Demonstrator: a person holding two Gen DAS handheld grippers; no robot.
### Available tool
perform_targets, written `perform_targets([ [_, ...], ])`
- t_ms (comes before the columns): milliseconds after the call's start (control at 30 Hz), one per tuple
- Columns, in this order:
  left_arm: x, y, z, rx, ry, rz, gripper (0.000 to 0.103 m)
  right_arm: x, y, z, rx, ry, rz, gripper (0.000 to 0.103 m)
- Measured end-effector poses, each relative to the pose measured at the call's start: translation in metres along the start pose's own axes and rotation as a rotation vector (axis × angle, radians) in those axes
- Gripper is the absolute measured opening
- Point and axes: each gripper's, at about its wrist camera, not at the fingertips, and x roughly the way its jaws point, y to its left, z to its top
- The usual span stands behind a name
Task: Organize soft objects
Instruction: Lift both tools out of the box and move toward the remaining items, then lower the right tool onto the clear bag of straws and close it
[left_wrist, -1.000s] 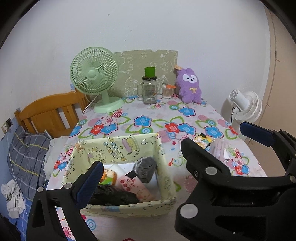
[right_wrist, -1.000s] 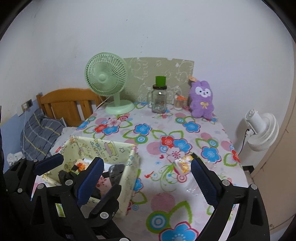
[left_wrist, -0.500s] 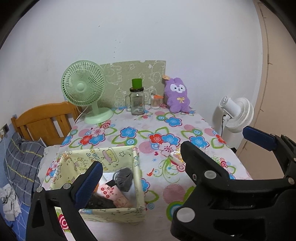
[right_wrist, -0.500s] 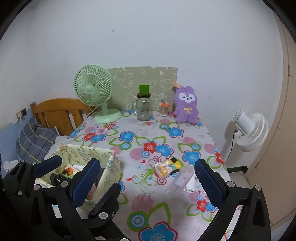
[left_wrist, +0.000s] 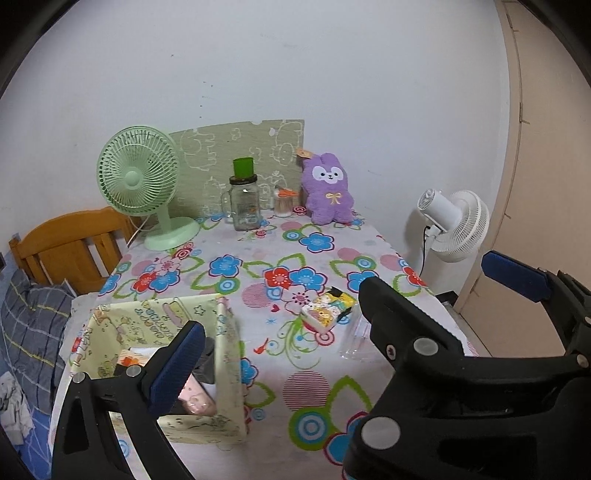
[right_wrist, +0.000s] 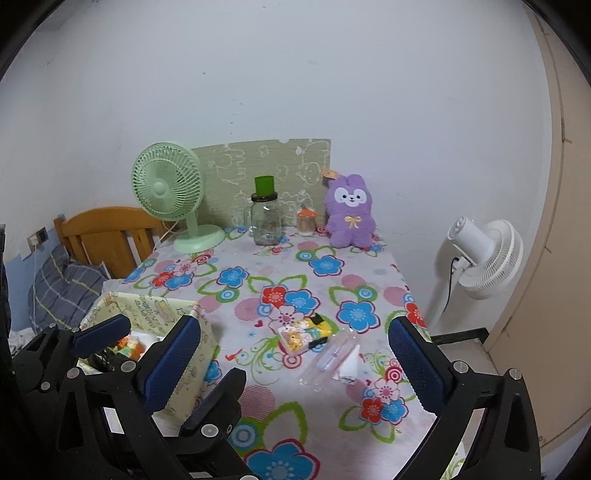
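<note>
A pale yellow fabric storage box (left_wrist: 218, 354) (right_wrist: 155, 310) stands at the table's near left with several items inside. A purple plush bunny (left_wrist: 328, 194) (right_wrist: 351, 212) sits upright at the far edge against the wall. A colourful tissue pack (left_wrist: 327, 308) (right_wrist: 303, 334) and a clear plastic packet (right_wrist: 328, 360) lie near the right front. My left gripper (left_wrist: 340, 306) is open and empty, above the near edge. My right gripper (right_wrist: 295, 358) is open and empty, above the table's front. The left gripper (right_wrist: 136, 336) also shows in the right wrist view.
A green desk fan (left_wrist: 142, 184), a glass jar with a green lid (left_wrist: 243, 201) and a small jar (left_wrist: 284, 201) stand at the back. A white floor fan (right_wrist: 484, 254) stands right of the table. A wooden chair (left_wrist: 70, 243) and a bed are at the left.
Both grippers have pulled back and up from the table, so the box and table look farther away. The left gripper has shifted right of the box. Both stay open.
</note>
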Motion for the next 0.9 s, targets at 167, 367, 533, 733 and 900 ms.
perform_targets([
  [167,0.010,-0.009,-0.002,-0.013,0.012,-0.003,0.103,0.004,-0.013,-0.006,0.013,-0.001,0.001,0.103],
  [367,0.023,-0.023,-0.009,0.004,0.014,0.001,0.103,0.017,-0.028,-0.015,0.005,0.012,-0.015,0.103],
  [533,0.039,-0.031,-0.013,0.004,0.033,-0.002,0.103,0.030,-0.040,-0.023,0.015,0.034,-0.015,0.103],
  [733,0.059,-0.037,-0.019,-0.010,0.071,-0.006,0.101,0.049,-0.049,-0.030,0.008,0.069,-0.011,0.103],
  [900,0.073,-0.040,-0.023,-0.016,0.081,0.018,0.099,0.065,-0.054,-0.035,0.010,0.088,-0.012,0.103],
])
